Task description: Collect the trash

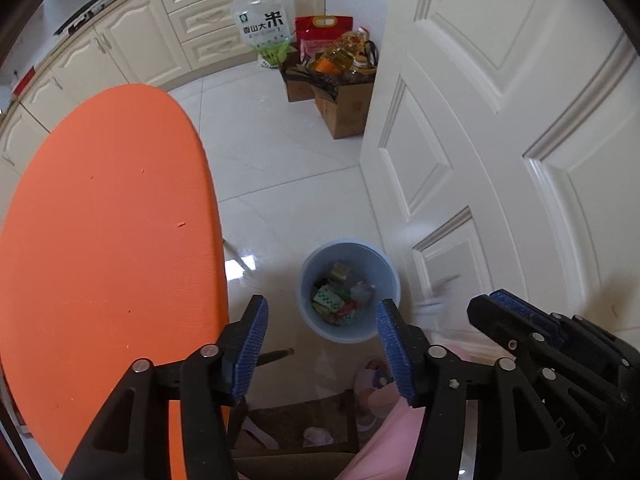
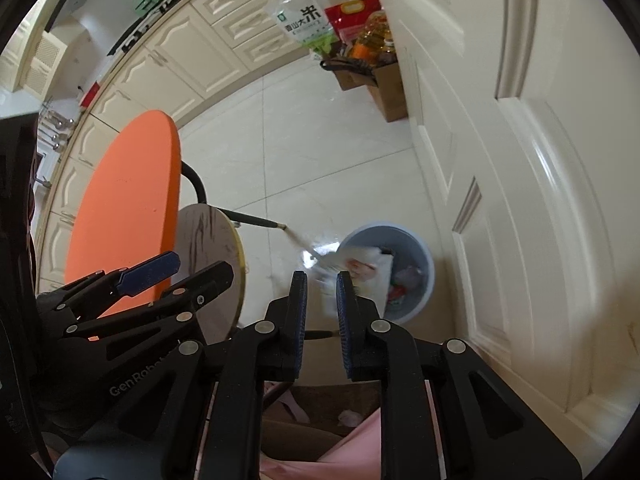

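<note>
Bin [image 1: 349,291]: on the floor, mouth open upward, part filled with wrappers; a blurred white bag [image 2: 360,270] overlaps its near rim in the right wrist view
Orange worktop [image 1: 108,248]: left of the bin, its edge overhangs a strip of bare tile; a dark leg [image 2: 256,221] crosses that strip
Door [image 1: 500,140]: panelled, just right of the bin, closing that side
Floor [image 1: 280,160]: clear tile beyond the bin up to the boxes [image 1: 340,108] and cabinets [image 1: 132,44]

Bright daylight, fisheye warp, slight motion blur
</note>
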